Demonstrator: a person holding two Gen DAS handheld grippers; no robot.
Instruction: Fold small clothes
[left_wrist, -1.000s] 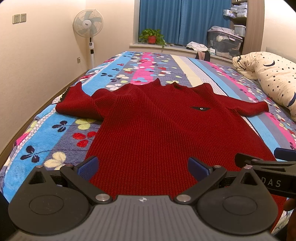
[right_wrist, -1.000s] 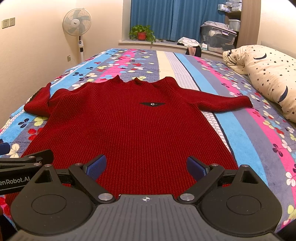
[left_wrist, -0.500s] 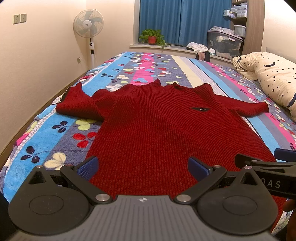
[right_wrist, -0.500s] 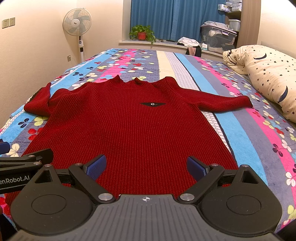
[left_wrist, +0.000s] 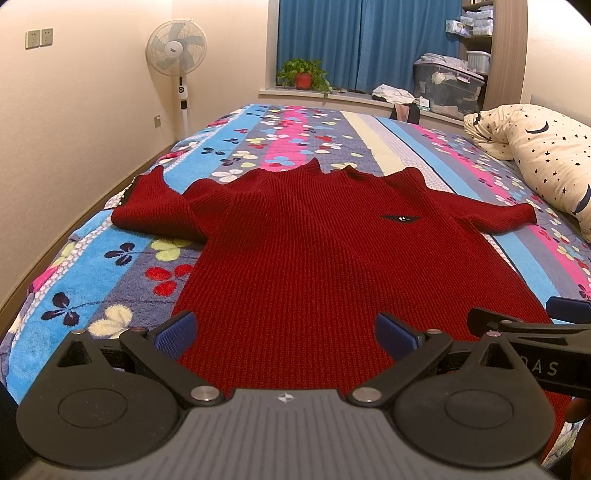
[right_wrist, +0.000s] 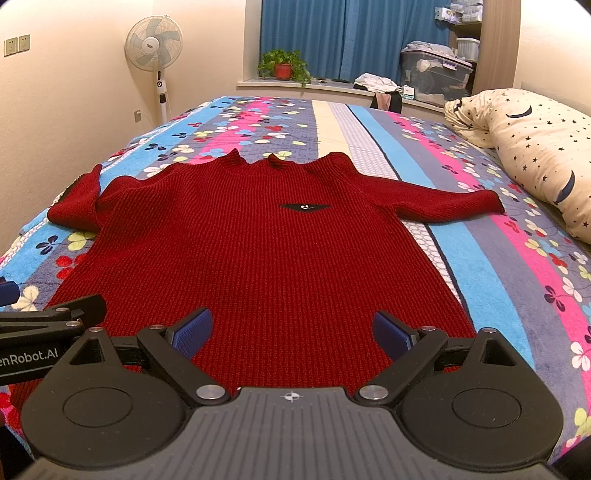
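Observation:
A dark red knitted sweater lies flat and face up on the bed, hem towards me and collar at the far end. Its left sleeve is bunched and folded near the bed's left edge; the right sleeve stretches out to the right. My left gripper hovers open over the hem's left part, holding nothing. My right gripper hovers open over the hem's right part, holding nothing. Each gripper shows at the other view's edge, the right gripper on the right and the left gripper on the left.
The bed has a striped floral blanket. A star-patterned pillow lies at the right. A standing fan is by the left wall. A potted plant and a storage box sit on the window ledge.

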